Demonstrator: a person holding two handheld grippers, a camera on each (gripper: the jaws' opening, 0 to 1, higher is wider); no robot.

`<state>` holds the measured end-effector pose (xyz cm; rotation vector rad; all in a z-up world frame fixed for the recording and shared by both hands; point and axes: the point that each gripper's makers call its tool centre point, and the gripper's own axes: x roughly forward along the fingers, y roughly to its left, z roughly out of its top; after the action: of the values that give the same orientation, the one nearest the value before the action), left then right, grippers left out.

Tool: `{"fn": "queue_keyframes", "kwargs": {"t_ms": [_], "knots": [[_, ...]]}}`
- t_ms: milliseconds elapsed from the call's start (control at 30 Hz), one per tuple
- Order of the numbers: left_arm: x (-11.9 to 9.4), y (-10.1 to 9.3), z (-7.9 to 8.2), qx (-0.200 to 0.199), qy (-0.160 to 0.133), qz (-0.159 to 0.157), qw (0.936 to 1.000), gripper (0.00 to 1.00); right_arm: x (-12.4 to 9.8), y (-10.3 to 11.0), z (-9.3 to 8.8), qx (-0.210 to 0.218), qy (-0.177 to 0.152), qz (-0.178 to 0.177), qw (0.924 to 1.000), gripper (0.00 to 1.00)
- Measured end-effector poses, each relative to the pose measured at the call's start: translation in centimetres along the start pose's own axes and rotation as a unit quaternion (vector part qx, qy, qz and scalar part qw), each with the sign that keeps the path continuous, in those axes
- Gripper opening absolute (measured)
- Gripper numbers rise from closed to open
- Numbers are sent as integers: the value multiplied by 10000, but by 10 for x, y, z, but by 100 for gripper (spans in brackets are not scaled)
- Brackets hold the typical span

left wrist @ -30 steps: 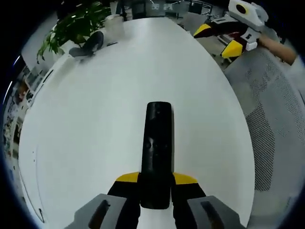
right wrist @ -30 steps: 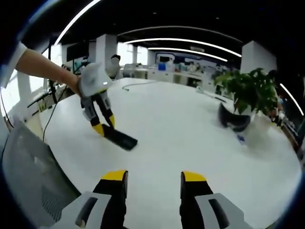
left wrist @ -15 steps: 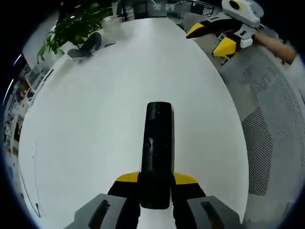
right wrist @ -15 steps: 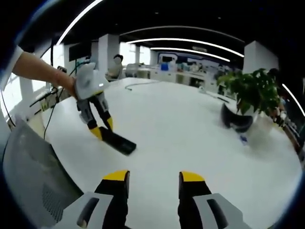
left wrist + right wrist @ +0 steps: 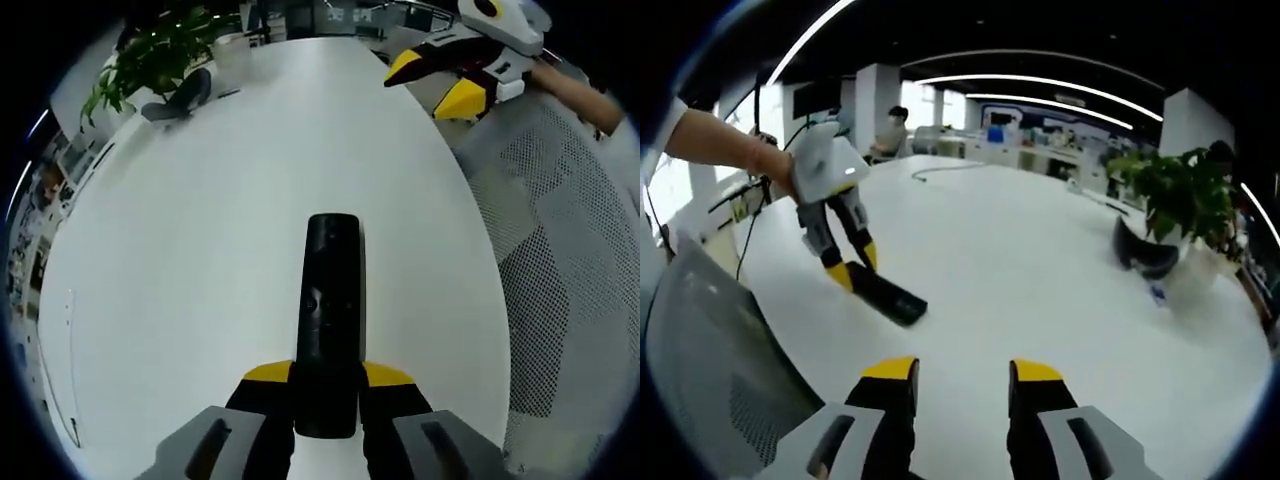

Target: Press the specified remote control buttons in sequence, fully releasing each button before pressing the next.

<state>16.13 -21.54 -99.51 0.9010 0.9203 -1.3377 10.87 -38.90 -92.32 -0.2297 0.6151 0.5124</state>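
On white table (image 5: 200, 250) — left gripper (image 5: 326, 375) clamps remote (image 5: 329, 300); plant (image 5: 1185, 190) behind.

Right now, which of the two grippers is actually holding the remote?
The left gripper: its yellow-tipped jaws are clamped on the black remote over the white table. The right gripper is open, holding nothing.

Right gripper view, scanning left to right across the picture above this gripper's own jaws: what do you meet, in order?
Mesh chair back → left gripper shut on the black remote control → white table → dark headset-like object → potted plant.
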Motion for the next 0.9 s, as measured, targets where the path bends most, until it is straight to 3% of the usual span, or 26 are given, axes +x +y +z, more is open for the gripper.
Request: {"fn": "queue_keyframes", "kwargs": {"t_ms": [433,900], "knots": [[0,-8,1,-181,-259,67,9995,23,1,2,-2,25,72,87,9999,27],[1,-25,3,-223,-314,78,9992,23,2,1,-6,58,168,89,9998,25]]}}
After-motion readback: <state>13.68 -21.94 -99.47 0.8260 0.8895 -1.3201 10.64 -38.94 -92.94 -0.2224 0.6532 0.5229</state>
